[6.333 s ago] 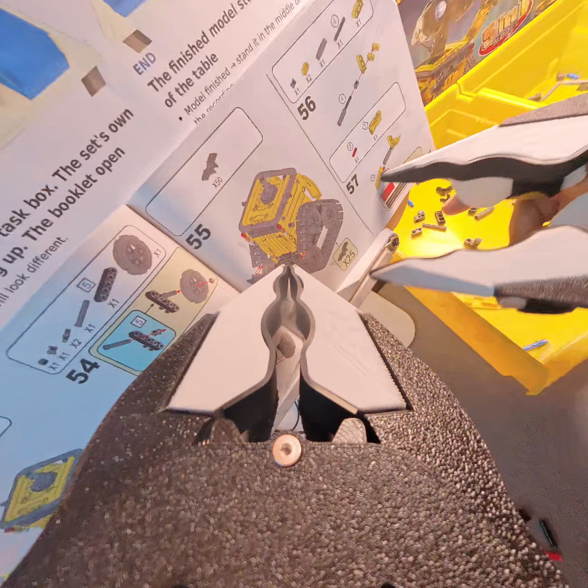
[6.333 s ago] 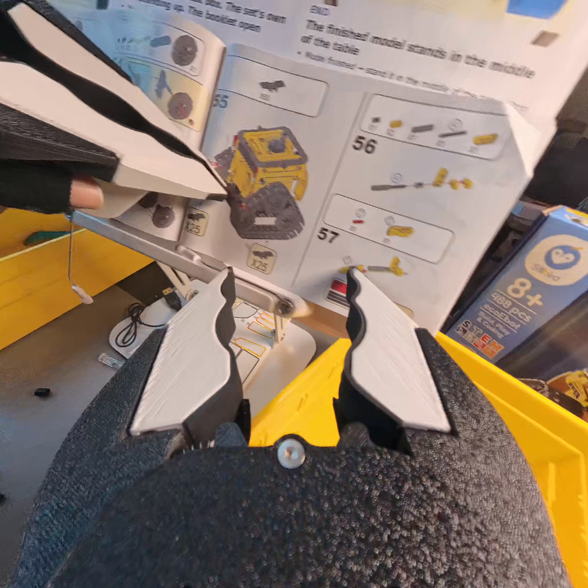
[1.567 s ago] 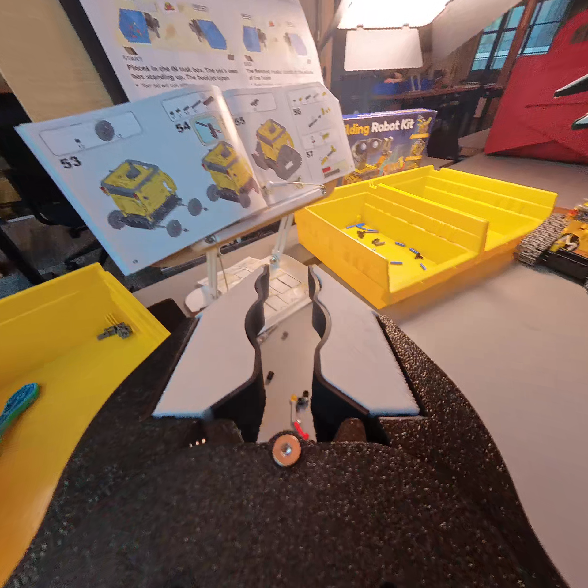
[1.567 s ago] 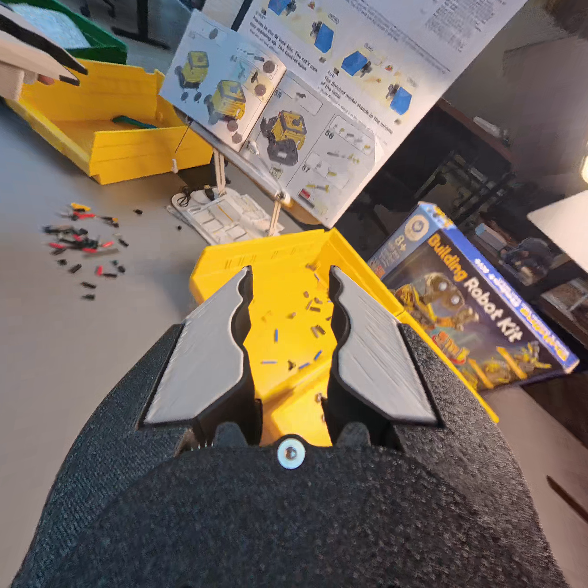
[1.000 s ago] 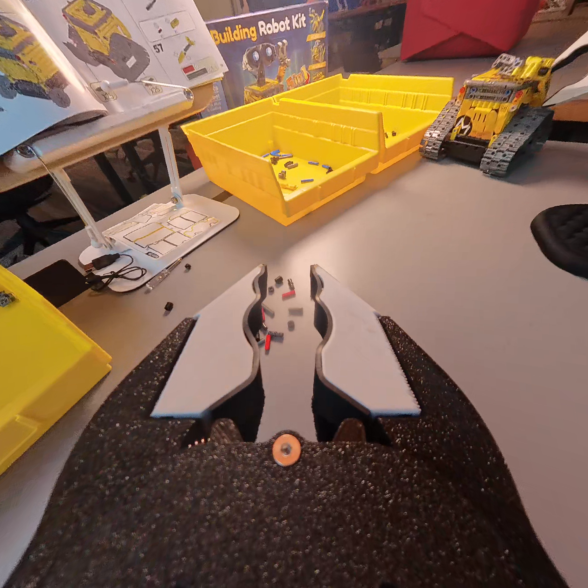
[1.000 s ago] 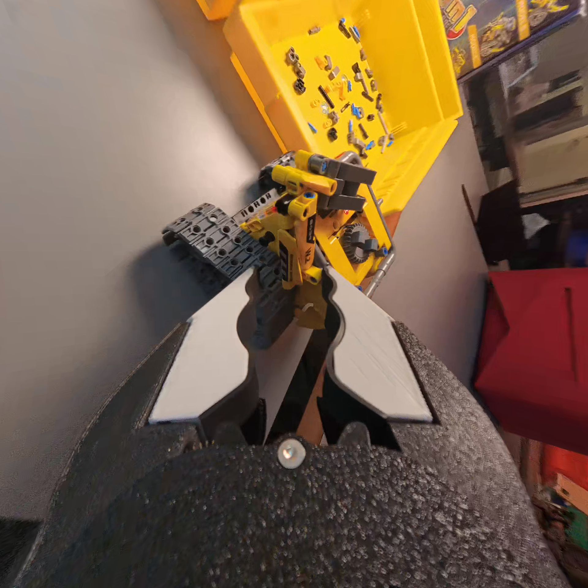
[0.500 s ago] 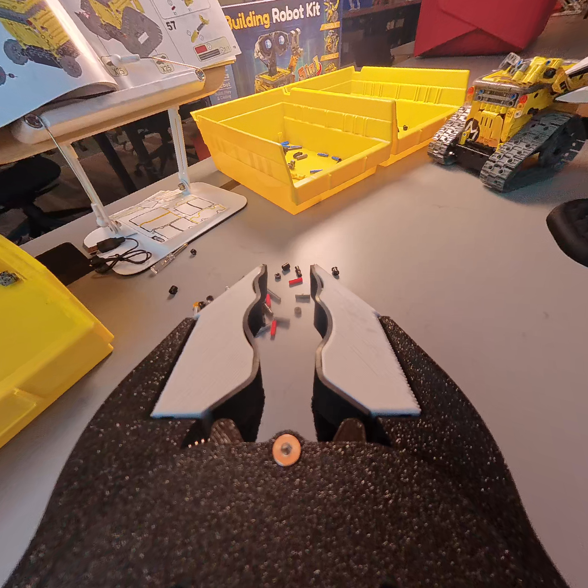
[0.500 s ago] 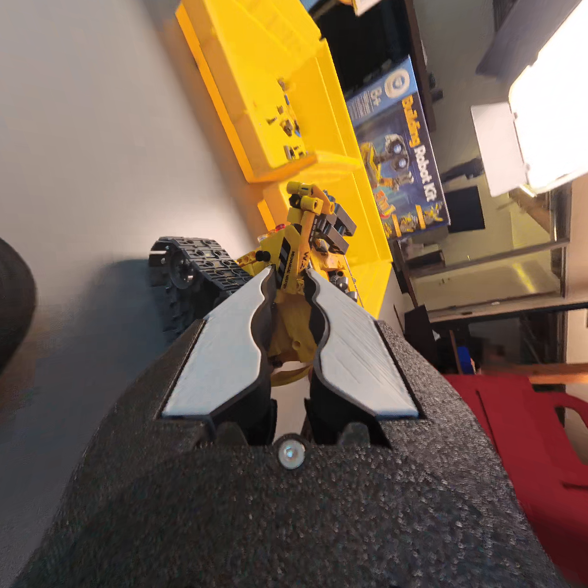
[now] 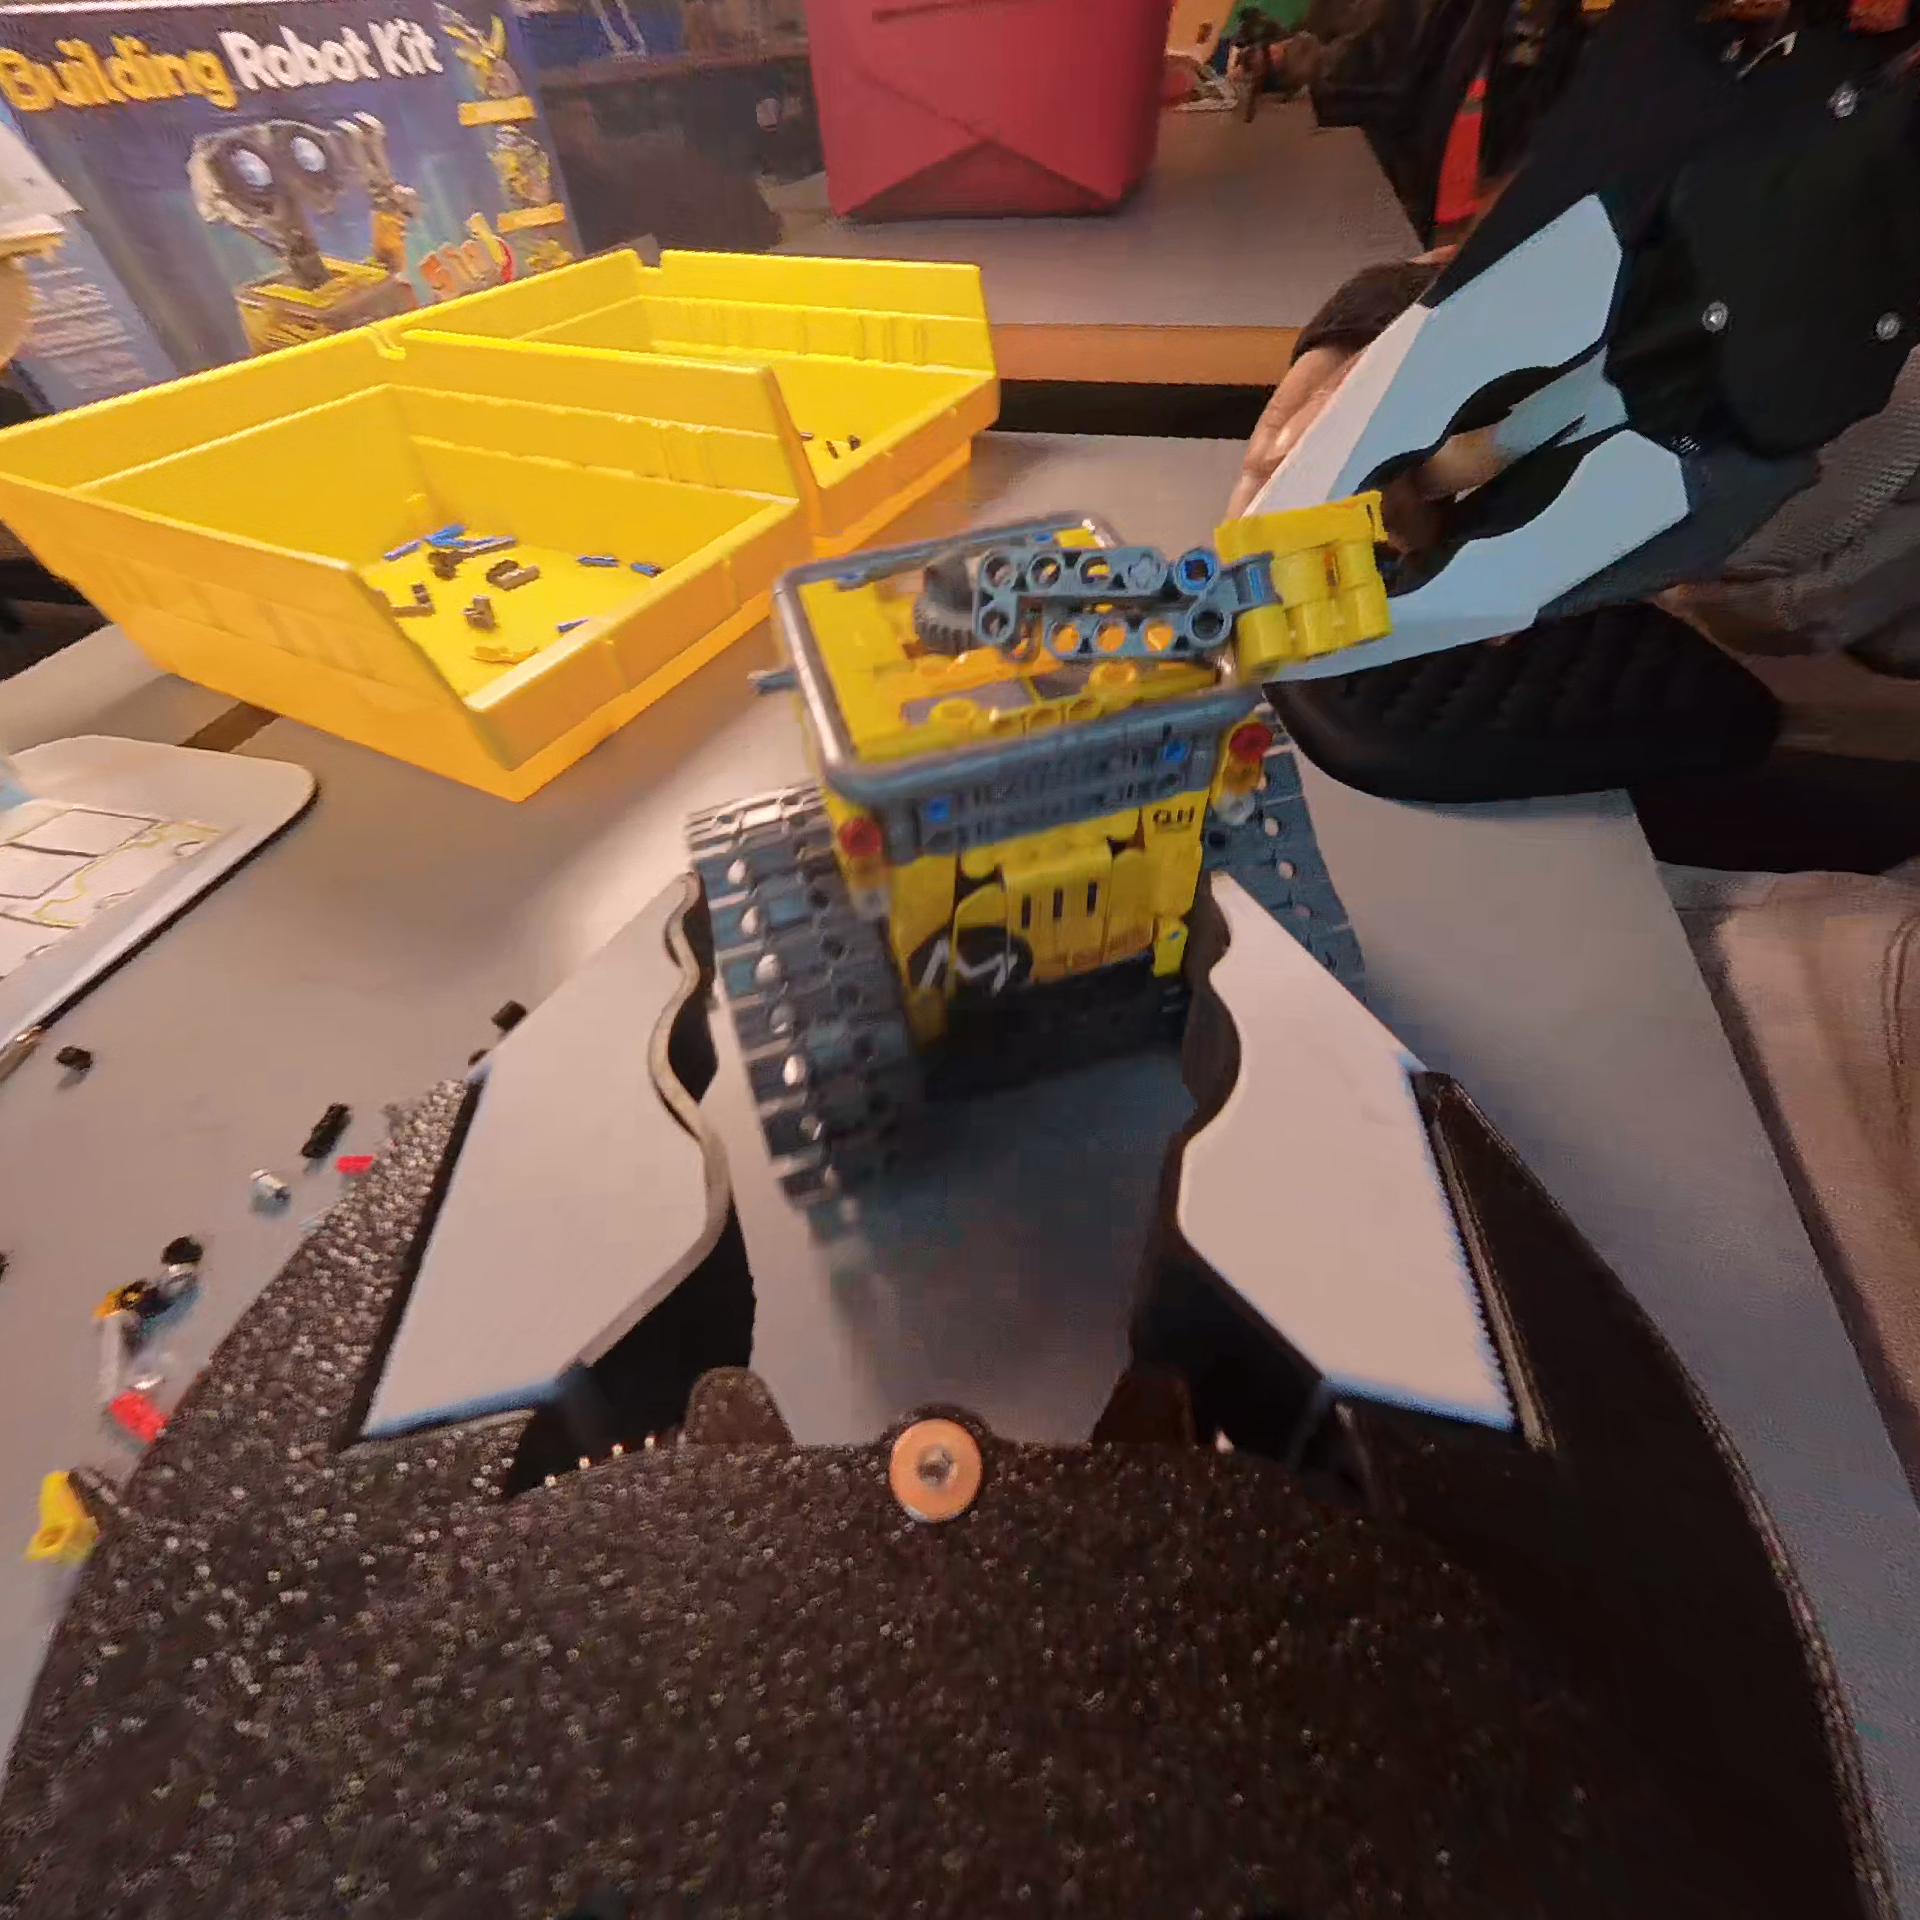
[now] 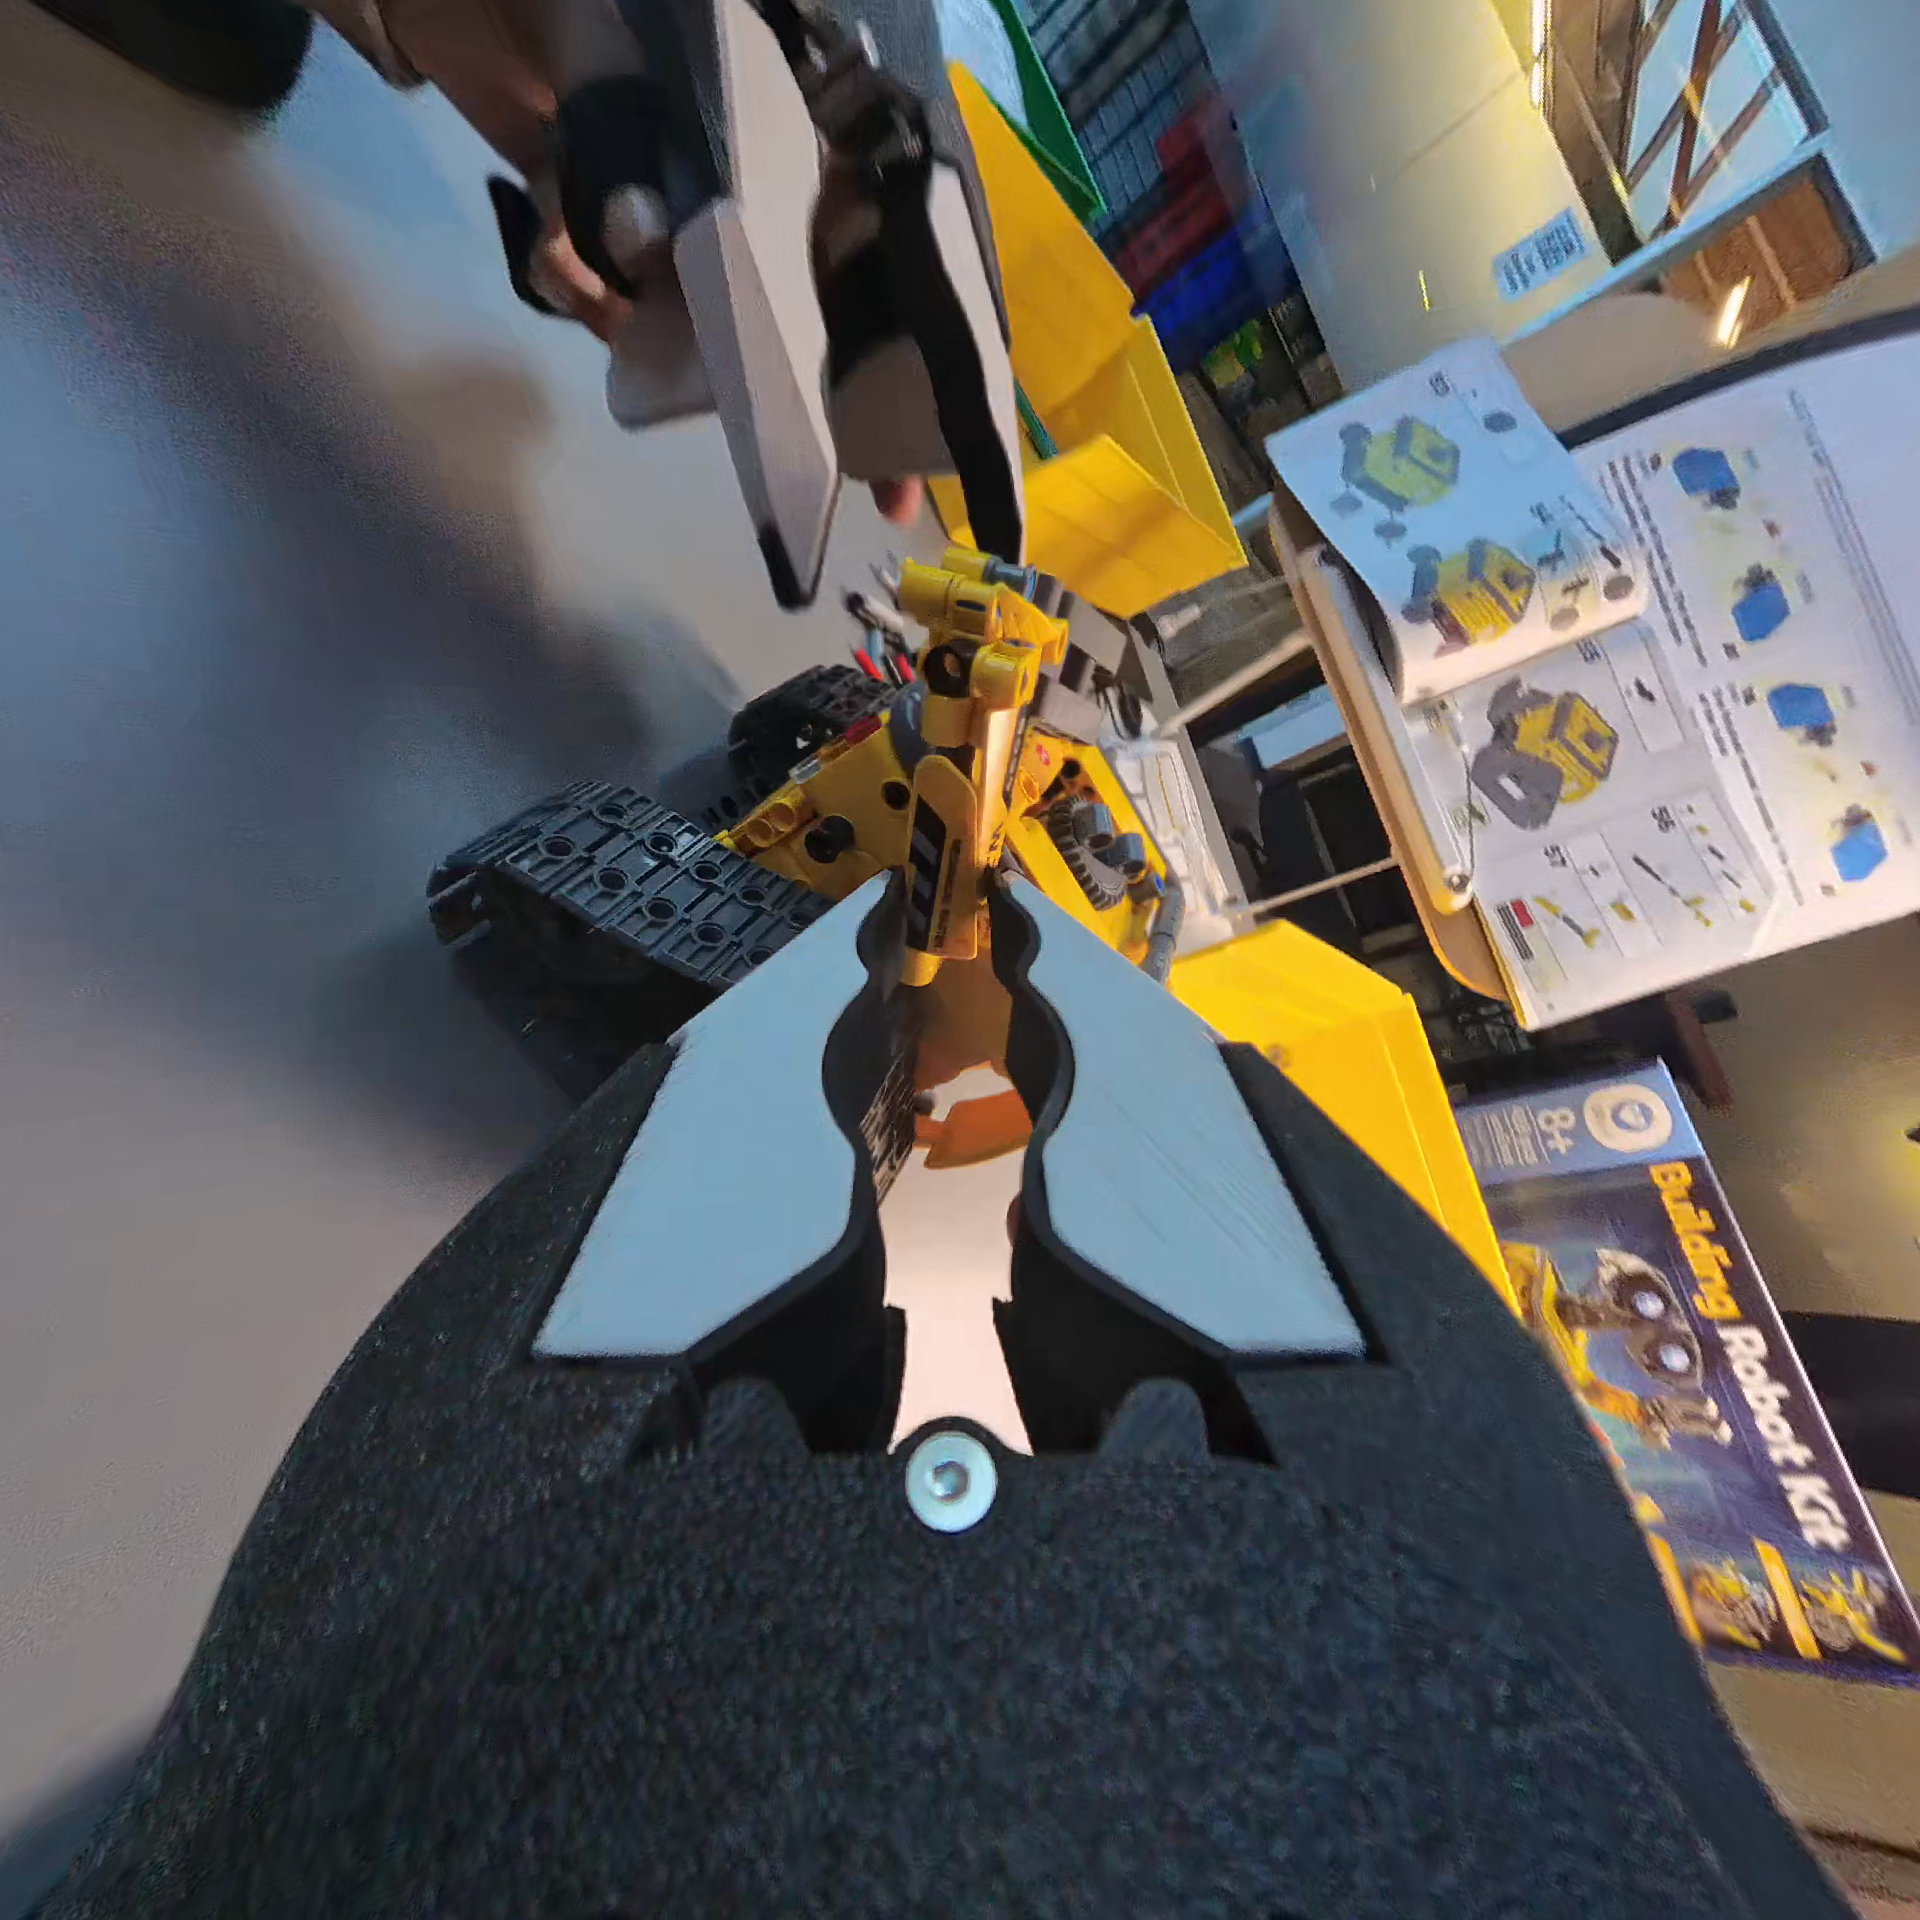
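Left gripper point(image 9: 951, 935) spread wide, straddling the near end of the yellow tracked robot model point(image 9: 1023, 831) on the grey desk point(image 9: 416, 935), one finger beside the left track, the other by the right side; contact hard to call. Right gripper point(image 10: 940, 914) pinching the model's yellow arm piece point(image 10: 951, 862) between its fingertips; seen from the left wrist view, clamped on the yellow block at the end of the grey beam across the model's top. Model upright on its black tracks, slightly blurred. Beyond it, two yellow bins point(image 9: 582, 436) side by side, small parts scattered in the nearer one. Loose small pieces point(image 9: 156, 1299) strewn on the desk to the left. Behind the bins, blue kit box point(image 9: 281, 166). Open instruction booklet point(image 10: 1507, 644) propped on a stand, off to the side.
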Demonstrator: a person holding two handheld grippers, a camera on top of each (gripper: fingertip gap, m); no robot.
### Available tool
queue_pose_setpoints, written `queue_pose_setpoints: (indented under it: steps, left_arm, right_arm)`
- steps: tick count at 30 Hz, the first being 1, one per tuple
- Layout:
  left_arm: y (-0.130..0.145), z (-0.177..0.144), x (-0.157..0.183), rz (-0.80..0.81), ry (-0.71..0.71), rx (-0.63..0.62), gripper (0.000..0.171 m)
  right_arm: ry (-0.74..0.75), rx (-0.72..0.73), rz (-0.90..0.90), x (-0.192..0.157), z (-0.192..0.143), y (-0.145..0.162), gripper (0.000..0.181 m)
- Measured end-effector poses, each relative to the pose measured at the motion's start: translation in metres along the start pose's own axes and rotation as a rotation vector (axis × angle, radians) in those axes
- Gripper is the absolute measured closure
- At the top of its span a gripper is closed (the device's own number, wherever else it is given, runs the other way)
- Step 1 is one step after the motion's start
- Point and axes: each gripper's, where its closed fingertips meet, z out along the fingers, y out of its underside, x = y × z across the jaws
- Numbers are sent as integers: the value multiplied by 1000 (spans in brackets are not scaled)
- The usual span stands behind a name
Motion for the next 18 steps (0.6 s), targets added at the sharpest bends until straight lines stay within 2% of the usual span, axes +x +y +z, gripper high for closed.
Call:
queue_pose_setpoints:
  steps: [2, 4, 7, 12, 13, 16, 18]
  left_arm:
    - [2, 4, 10, 22, 39, -7, 85]
    - [2, 0, 9, 14, 42, 6, 89]
    - [3, -3, 11, 14, 62, 13, 90]
    - [5, -5, 11, 20, 68, 3, 93]
    - [6, -6, 9, 17, 57, -6, 91]
    - [-1, -8, 13, -5, 32, -7, 66]
    - [-5, -2, 15, 38, -18, -11, 57]
  right_arm:
    - [-18, 48, 2, -12, 11, -19, 169]
    - [31, 35, -6, -9, 16, -22, 168]
    - [16, 94, 85, -13, 14, -29, 168]
    - [52, 121, 89, -9, 3, -25, 152]
    - [42, 121, 101, -10, 3, -22, 151]
    - [67, 133, 100, -10, 5, -20, 151]
    - [81, 136, 84, -9, 11, -21, 151]
